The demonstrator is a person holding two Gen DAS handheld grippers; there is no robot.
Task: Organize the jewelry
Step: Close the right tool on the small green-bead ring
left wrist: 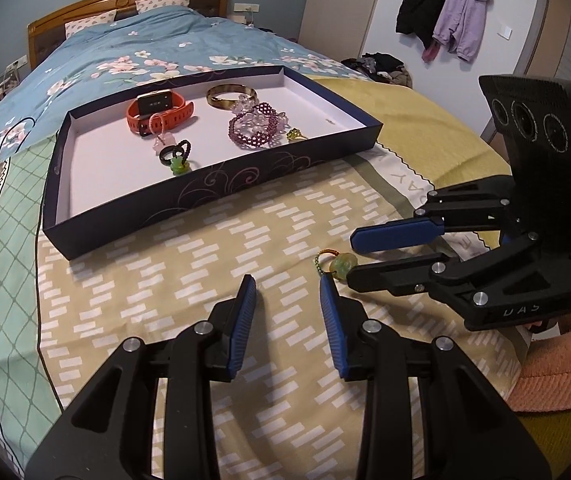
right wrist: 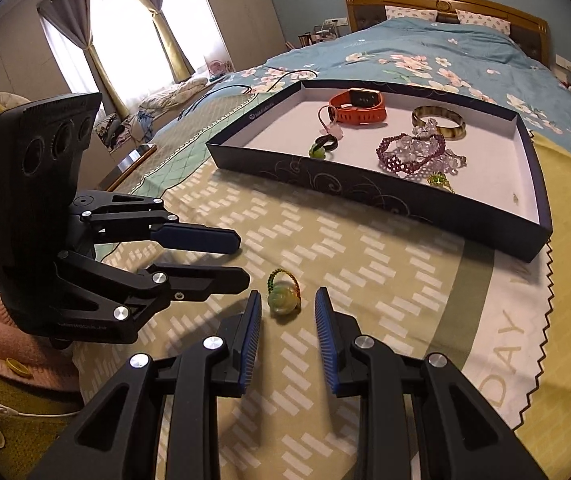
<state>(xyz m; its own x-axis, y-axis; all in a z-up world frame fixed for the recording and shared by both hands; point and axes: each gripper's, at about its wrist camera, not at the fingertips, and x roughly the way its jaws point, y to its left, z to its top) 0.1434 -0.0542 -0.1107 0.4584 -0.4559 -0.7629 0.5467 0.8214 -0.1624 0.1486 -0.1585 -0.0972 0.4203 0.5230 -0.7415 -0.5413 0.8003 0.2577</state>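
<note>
A green bead charm on a braided loop (right wrist: 283, 296) lies on the patterned cloth; it also shows in the left wrist view (left wrist: 339, 263). My right gripper (right wrist: 288, 295) is open, its fingers on either side of the charm, not closed on it. My left gripper (left wrist: 288, 282) is open and empty just left of the charm; it shows in the right wrist view (right wrist: 243, 258). The dark tray (left wrist: 213, 178) holds an orange watch (left wrist: 157, 110), a gold bangle (left wrist: 227, 96), purple bead bracelets (left wrist: 255, 124), a black ring with a green charm (left wrist: 175, 156) and a small green piece (left wrist: 295, 134).
The tray (right wrist: 365, 184) sits on the bed beyond the cloth (right wrist: 365, 280). A floral blue quilt (left wrist: 145, 48) covers the far bed. A pink garment (left wrist: 557, 364) lies at the right. Coats (left wrist: 461, 8) hang on the wall.
</note>
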